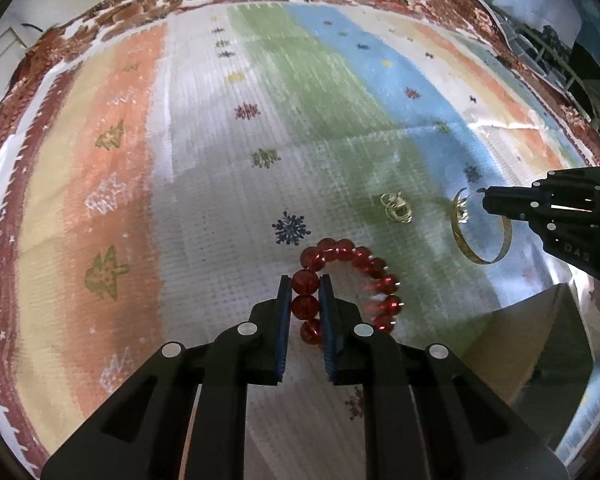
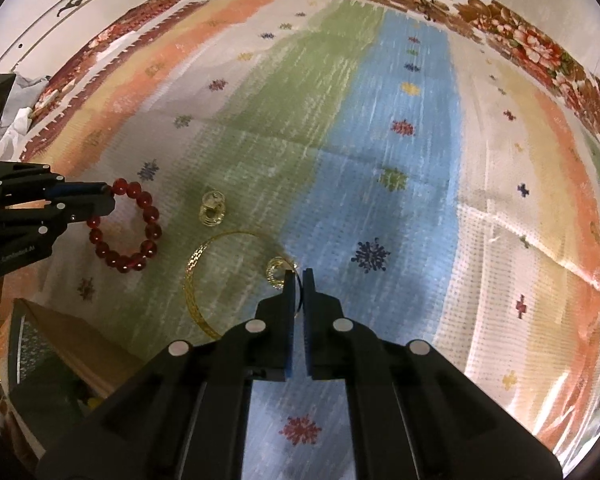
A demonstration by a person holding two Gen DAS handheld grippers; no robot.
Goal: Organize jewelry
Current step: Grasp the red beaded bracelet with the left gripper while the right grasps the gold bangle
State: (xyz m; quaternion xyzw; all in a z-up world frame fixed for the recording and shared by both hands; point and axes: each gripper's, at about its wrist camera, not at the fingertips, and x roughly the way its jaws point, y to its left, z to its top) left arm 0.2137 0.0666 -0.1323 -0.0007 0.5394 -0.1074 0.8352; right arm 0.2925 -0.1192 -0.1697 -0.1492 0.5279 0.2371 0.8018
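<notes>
Two grippers grip jewelry: left gripper (image 1: pixel 305 286) fingers pinch red bead bracelet (image 1: pixel 350 276); right gripper (image 2: pixel 299 280) fingers clamp gold bangle (image 2: pixel 194 276).

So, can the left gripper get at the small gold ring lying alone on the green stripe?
Probably not right away: the left gripper is shut on the red bead bracelet. The gold ring lies apart beyond it, with bare cloth between.

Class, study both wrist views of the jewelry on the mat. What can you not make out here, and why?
1. Left wrist view: part of the red bead bracelet is hidden between the left gripper fingers.
2. Right wrist view: the gold bangle near edge is hidden behind the right gripper.
3. Both views: the small gold earrings are too small to read.
4. The cardboard box contents are out of view.
</notes>
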